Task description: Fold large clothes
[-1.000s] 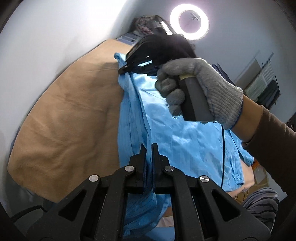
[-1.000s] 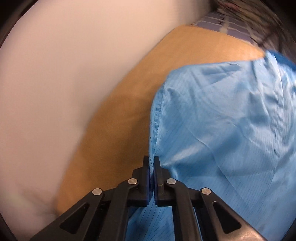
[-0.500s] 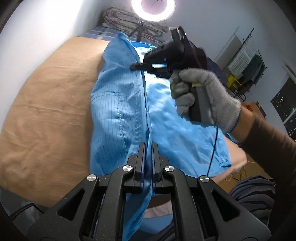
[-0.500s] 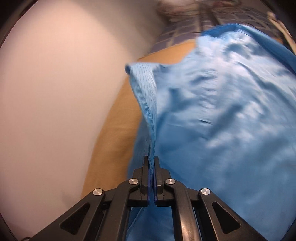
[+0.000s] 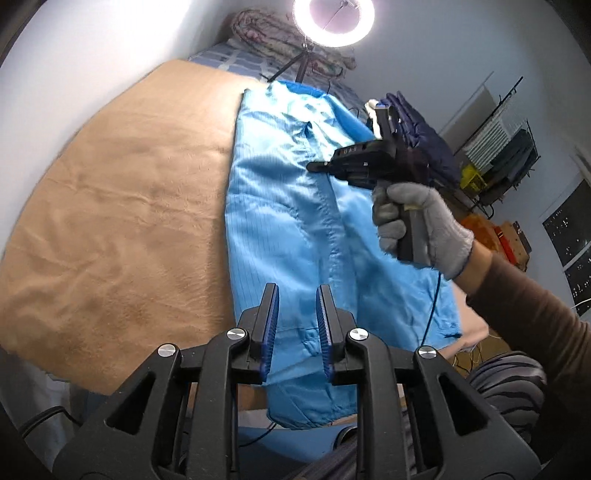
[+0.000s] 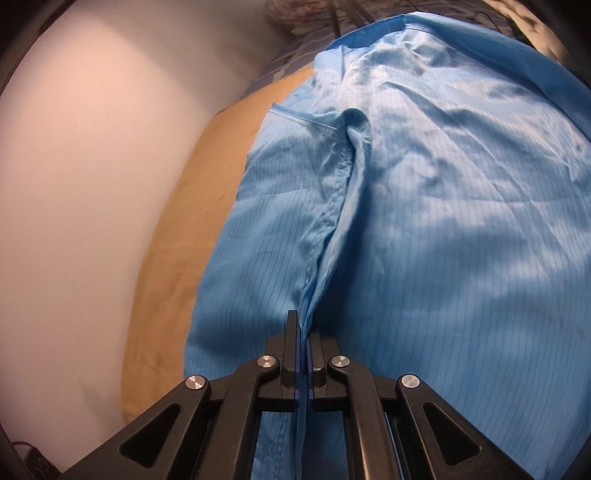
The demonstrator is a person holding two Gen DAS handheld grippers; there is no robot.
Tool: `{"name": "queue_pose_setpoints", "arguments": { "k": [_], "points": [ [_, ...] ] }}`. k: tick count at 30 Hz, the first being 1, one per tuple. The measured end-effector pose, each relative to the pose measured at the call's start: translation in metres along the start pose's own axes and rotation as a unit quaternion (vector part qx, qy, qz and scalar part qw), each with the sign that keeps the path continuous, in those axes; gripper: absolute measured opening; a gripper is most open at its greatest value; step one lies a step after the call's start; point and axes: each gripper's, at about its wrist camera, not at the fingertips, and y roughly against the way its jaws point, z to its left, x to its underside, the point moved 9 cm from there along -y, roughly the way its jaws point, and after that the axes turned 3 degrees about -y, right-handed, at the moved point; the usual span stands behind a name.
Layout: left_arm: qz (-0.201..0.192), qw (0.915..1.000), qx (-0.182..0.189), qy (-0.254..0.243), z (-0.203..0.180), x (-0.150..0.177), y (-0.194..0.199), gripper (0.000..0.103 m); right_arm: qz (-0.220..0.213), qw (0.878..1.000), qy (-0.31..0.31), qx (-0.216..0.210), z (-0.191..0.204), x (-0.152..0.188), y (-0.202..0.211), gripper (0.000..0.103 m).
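A large light-blue striped garment [image 5: 291, 206] lies lengthwise on a tan blanket [image 5: 122, 206], one side folded over onto the middle. My left gripper [image 5: 295, 295] is open and empty just above the garment's near end. My right gripper [image 5: 314, 167], held by a grey-gloved hand [image 5: 421, 218], sits over the garment's far half. In the right wrist view the right gripper [image 6: 302, 321] is shut on the folded edge of the garment [image 6: 424, 206], which runs as a raised seam away from the fingers.
A white wall [image 6: 92, 184] borders the blanket on the left. A ring light [image 5: 334, 22] and rolled bedding [image 5: 273, 37] stand at the far end. Dark folded clothes [image 5: 421, 136] lie far right. A rack and boxes [image 5: 506, 162] stand beyond.
My left gripper has opened and let go of the garment's edge. Both grippers carried the edge rightward, and the folded side now lies flat over the middle. The right gripper stays shut on it.
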Motion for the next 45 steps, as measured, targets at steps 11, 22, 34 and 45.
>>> {"name": "queue_pose_setpoints", "arguments": {
  "k": [11, 22, 34, 45],
  "points": [
    [0.077, 0.9968, -0.013, -0.018, 0.011, 0.029, -0.072, 0.019, 0.012, 1.0, 0.012, 0.024, -0.023, 0.009, -0.016, 0.0],
    [0.029, 0.9976, -0.044, -0.046, 0.017, 0.007, -0.04, 0.019, -0.044, 0.992, 0.102, 0.053, 0.003, 0.023, 0.055, 0.035],
    [-0.166, 0.9804, -0.08, -0.07, -0.006, -0.127, 0.091, 0.059, -0.184, 0.961, 0.166, 0.126, -0.008, 0.047, 0.22, 0.082],
    [-0.15, 0.9773, -0.058, -0.138, -0.104, -0.155, 0.082, 0.059, -0.208, 0.952, 0.075, 0.213, -0.128, 0.095, 0.328, 0.085]
  ]
}}
